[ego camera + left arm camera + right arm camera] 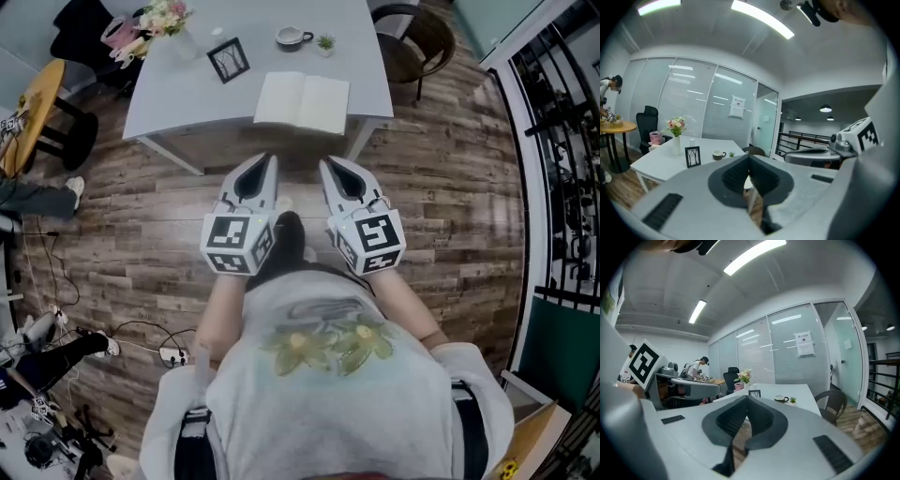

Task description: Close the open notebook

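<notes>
While the notebook (302, 102) lies open, left tongs (272, 160) and right tongs (324, 164) sit closed, empty.

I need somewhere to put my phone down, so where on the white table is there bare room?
The table is bare at its near left, between the notebook, the picture frame and the near edge. A narrower strip runs right of the notebook. The far edge is crowded: flowers, cup, small plant.

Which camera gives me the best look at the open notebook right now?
Head view: the notebook lies open, both pages visible from above, at the table's near edge. The left claw and right claw block it in their own gripper views; at most a pale sliver shows.
</notes>
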### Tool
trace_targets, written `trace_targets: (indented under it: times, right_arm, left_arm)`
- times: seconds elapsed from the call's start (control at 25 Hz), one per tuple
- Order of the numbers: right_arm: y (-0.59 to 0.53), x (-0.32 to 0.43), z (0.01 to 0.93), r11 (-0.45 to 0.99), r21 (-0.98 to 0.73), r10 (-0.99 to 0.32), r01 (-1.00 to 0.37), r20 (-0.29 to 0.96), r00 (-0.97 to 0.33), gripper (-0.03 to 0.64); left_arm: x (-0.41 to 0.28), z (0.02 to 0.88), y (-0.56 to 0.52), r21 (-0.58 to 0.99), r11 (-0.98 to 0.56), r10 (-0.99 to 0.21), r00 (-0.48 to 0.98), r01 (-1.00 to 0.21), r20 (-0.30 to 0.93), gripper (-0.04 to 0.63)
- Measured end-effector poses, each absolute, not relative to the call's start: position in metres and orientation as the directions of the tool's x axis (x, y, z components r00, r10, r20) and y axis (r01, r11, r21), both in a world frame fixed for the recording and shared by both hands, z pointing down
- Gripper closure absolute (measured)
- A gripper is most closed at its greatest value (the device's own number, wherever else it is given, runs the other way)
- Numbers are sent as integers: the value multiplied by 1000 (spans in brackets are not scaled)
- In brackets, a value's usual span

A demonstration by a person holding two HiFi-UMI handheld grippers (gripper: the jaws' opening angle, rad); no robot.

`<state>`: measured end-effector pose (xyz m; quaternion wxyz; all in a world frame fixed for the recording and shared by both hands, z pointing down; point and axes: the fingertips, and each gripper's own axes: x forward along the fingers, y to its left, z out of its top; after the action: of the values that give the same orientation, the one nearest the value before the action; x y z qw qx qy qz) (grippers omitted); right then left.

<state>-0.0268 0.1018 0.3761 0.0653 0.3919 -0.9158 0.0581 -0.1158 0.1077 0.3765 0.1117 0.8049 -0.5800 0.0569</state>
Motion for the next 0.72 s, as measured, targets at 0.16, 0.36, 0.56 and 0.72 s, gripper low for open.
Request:
trace_targets:
  times: [0.16,0.36,0.56,0.72]
  right_arm:
    - [94,-26,378,682,-62,-713,-729,167,-681,600]
    - [79,-29,383,681,-77,-710,-729,177,-682,600]
    - [60,-31,386,678,-81,-710,-730,184,-680,600]
    - [43,-31,384,678,-78,-711,-730,183,-680,600]
  left_arm:
    - [-117,379,97,124,-298,-920,320,-946,226,591]
    - [-120,382,80,156,-301,-919,330,-941,217,591]
    - [-121,384,59,230,-301,-916,348,-925,199,566]
    - [-127,384,42,261,-280,-922,335,-924,197,492]
